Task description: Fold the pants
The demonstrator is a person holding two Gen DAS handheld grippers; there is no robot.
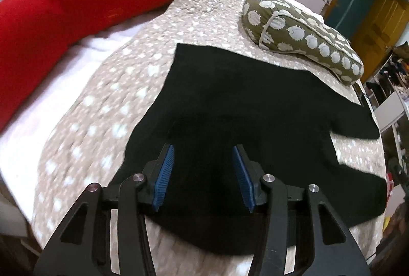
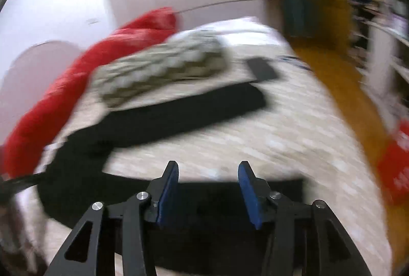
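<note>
Bed [image 1: 64,107] fills both views, covered by a beige spotted quilt [image 1: 107,87] with white sheet showing at its left side. Long red pillow [image 1: 64,5] runs along the far-left edge. Black pants [image 1: 242,97] lie spread flat on the quilt, mid-bed, near edge close to the camera; in the right wrist view the two legs run apart, one toward the far side and one across the near side, with bare quilt between. Olive cushion with white spots [image 1: 301,38] sits just beside the pants' far edge, may be touching. Small dark flat item [image 2: 262,69] lies beyond the far leg end, too blurred to identify.

Left gripper [image 1: 203,174] hovers over the near part of the pants, blue pads spread, nothing between them. Right gripper [image 2: 207,189] is spread too, empty, above the near leg. Right view is heavily motion-blurred.

Judged stage: nothing grasped yet, no fold visible.

Risks:
- Black fabric shows no seams or layer edges, so a pinch could catch one layer only, or quilt along with it.
- Legs are splayed; folding without bringing them together would likely give a skewed, bunched fold.
- Cushion sits tight to the far edge, so a dragged leg could snag on it or push it.
- Grasping at speed could miss the hem.
</note>
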